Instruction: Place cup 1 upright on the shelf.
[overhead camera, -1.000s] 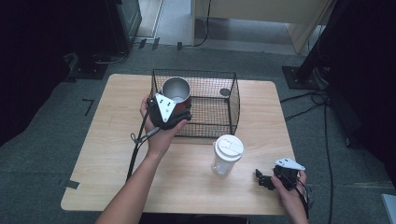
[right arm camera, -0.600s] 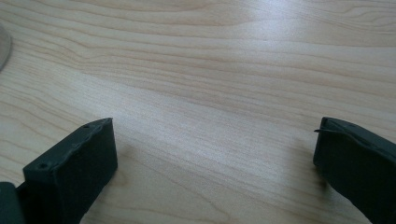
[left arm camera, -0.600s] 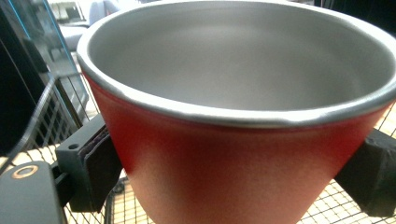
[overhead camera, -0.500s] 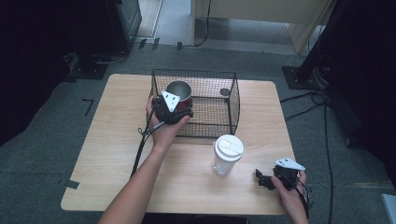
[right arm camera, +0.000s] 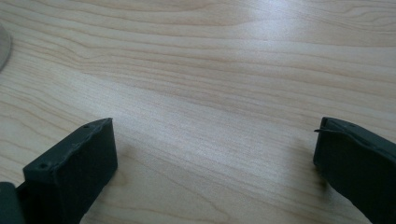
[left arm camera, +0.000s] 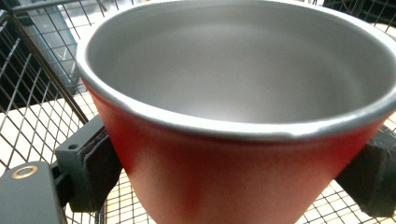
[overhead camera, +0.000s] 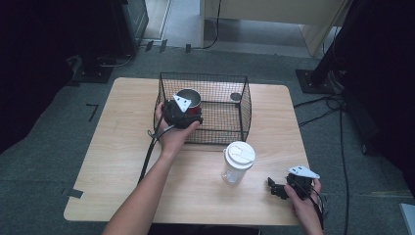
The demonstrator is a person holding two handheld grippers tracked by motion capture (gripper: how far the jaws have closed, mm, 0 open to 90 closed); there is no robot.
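A red metal cup (left arm camera: 233,154) with a silver inside is clamped between the two pads of my left gripper (left arm camera: 233,172). In the high view that cup (overhead camera: 188,99) sits in the near left corner of a black wire basket (overhead camera: 222,132), with the left gripper (overhead camera: 183,115) at the basket's front wall. My right gripper (overhead camera: 275,188) rests low over the table near the front right edge, and its jaws (right arm camera: 212,163) stand wide apart with bare wood between them.
A clear plastic cup with a white lid (overhead camera: 237,161) stands in front of the basket, left of the right gripper. A small round metal thing (overhead camera: 236,96) lies at the basket's far right. The wooden table (overhead camera: 117,161) is bordered by grey carpet.
My left gripper has carried the red cup downward and a little toward the near side, lower into the basket's left corner. The right gripper has stayed put.
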